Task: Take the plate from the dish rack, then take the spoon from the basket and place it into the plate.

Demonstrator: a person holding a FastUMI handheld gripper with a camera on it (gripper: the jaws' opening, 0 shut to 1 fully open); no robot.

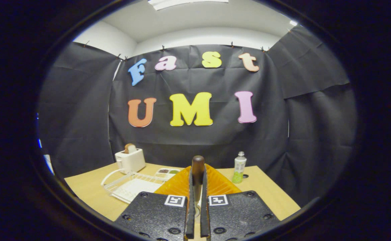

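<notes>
My gripper [197, 182] is shut on a spoon [198, 164], whose dark brown rounded handle end sticks up between the fingers. A paler part of the spoon shows low in the narrow gap between them. Just beyond and beneath the fingers lies an orange ribbed dish [218, 184], apparently the plate, on the wooden table. The spoon is held over it; I cannot tell whether they touch. Ahead and to the left stands the white wire dish rack [128, 187], with nothing standing in it.
A white toaster [130, 160] with a slice of bread stands behind the rack. A small tray [168, 172] with dark and green contents sits beside the rack. A clear bottle [239, 167] with green contents stands to the right of the dish. The table's edge [282, 201] runs close on the right.
</notes>
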